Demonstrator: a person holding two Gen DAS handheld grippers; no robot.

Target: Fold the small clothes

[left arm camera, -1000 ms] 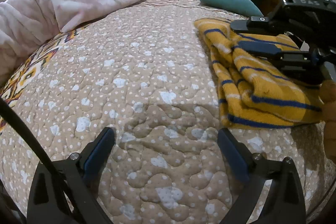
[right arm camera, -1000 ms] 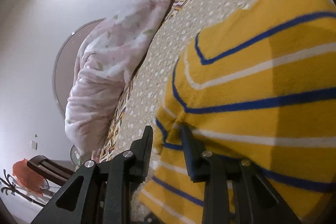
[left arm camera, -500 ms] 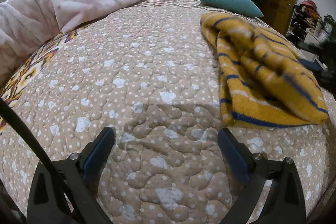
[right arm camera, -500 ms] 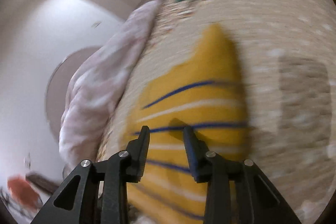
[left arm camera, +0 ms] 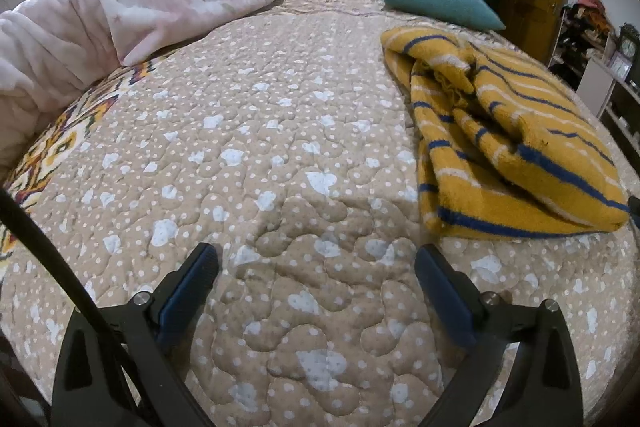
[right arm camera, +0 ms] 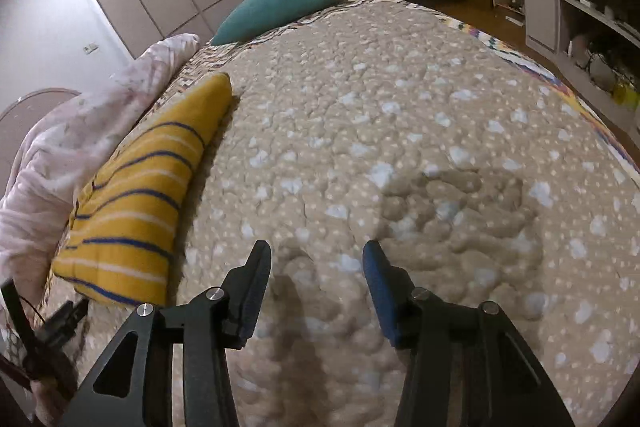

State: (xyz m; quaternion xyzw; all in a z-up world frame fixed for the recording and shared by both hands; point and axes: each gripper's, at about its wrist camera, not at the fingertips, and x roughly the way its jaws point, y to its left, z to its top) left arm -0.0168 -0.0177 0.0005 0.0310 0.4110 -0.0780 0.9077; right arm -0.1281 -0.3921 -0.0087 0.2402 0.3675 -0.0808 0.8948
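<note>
While both tools hang over the quilt (left arm camera: 280, 115), neither holds anything. Left gripper (left arm camera: 316, 267): jaws wide apart, empty, low above bare quilt. Right gripper (right arm camera: 316, 259): jaws apart too, empty, also over bare quilt.

Sweater (left arm camera: 500, 147): yellow, blue and white stripes, lying ahead and to the right of the left gripper, well clear of its fingers. From the right gripper it sits ahead and to the left, near but not touching. It reads as a rough bundle of at least 2 layers; the top flap gapes open at the near edge and a crumpled fold shows at the centre. Judgement: fold made but untidy, not yet squared.

Pillow (left arm camera: 436, 3), teal, lies beyond the sweater. Blanket (left arm camera: 120, 7), pink, is heaped far ahead and to the left of the left gripper.

Risks from here:
1. Loose top flap may slide or spring open if 1 gripper nudges it sideways; thick knit resists creasing.
2. A pinch at the near edge may catch only 1 layer, so lifting would unfold the bundle.
3. Soft quilt gives under pressure; a low grab could snag quilt with the knit.
</note>
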